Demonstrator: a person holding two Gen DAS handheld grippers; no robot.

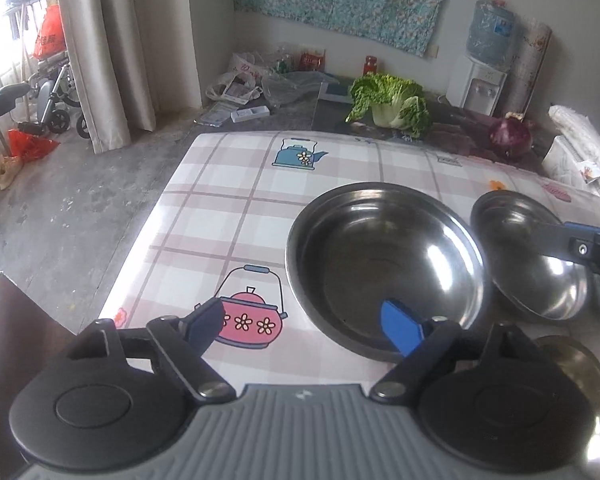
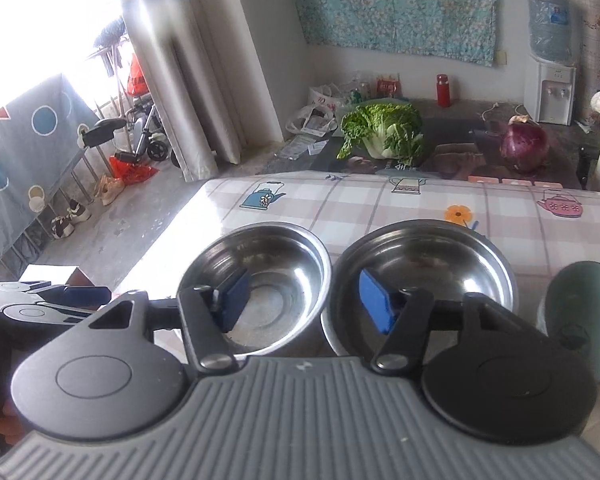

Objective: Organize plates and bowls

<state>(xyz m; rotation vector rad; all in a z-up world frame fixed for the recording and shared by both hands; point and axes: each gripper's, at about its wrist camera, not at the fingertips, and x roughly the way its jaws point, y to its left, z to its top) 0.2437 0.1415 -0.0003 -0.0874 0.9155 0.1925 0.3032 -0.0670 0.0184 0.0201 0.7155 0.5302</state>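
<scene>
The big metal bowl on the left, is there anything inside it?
The big metal bowl looks empty and shiny. The left gripper's blue finger hides a bit of its near side.

Two steel bowls (image 2: pixel 256 280) (image 2: pixel 424 276) on the checked tablecloth; one green bowl (image 2: pixel 584 320); one cabbage (image 2: pixel 384 132); one red onion (image 2: pixel 524 146); one red flask (image 2: pixel 443 90).

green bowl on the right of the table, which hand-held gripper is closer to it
Right. The right hand-held gripper is beside the green bowl, with one steel bowl between them; the left hand-held gripper is past a second steel bowl, further off.
</scene>
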